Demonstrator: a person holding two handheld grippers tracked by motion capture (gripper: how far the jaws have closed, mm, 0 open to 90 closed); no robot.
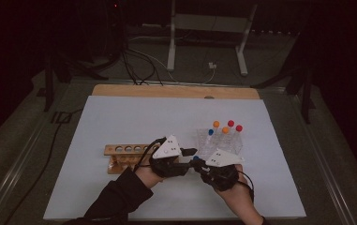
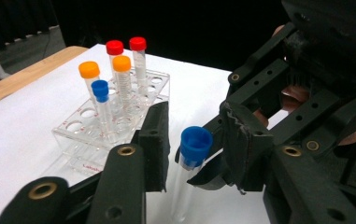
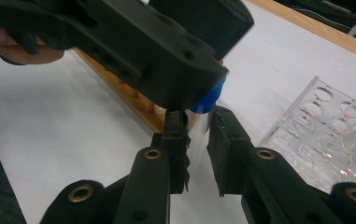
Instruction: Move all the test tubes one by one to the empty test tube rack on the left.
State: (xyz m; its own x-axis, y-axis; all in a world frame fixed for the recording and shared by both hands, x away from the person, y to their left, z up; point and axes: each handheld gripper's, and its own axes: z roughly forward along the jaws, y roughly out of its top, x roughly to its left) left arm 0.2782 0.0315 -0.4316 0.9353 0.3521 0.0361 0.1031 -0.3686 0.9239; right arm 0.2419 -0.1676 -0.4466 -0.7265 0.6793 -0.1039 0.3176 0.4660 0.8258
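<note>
A clear tube with a blue cap [image 2: 195, 144] stands tilted between the two grippers, just above the white table near its middle [image 1: 196, 158]. My right gripper [image 3: 197, 119] is shut on the tube's clear body [image 3: 198, 135], below the cap [image 3: 208, 100]. My left gripper [image 2: 194, 119] comes from the left [image 1: 189, 158] with a jaw on either side of the blue cap. A small gap shows between each pad and the cap, so this gripper is open. The right gripper's body [image 2: 306, 70] rises behind the tube in the left gripper view.
A clear plastic rack [image 1: 232, 145] just beyond the grippers holds several upright tubes with orange, red and blue caps [image 2: 115, 70]. A wooden rack with round holes [image 1: 124, 157] lies left of the hands. The white mat ends at a wooden strip at the far edge [image 1: 176, 91].
</note>
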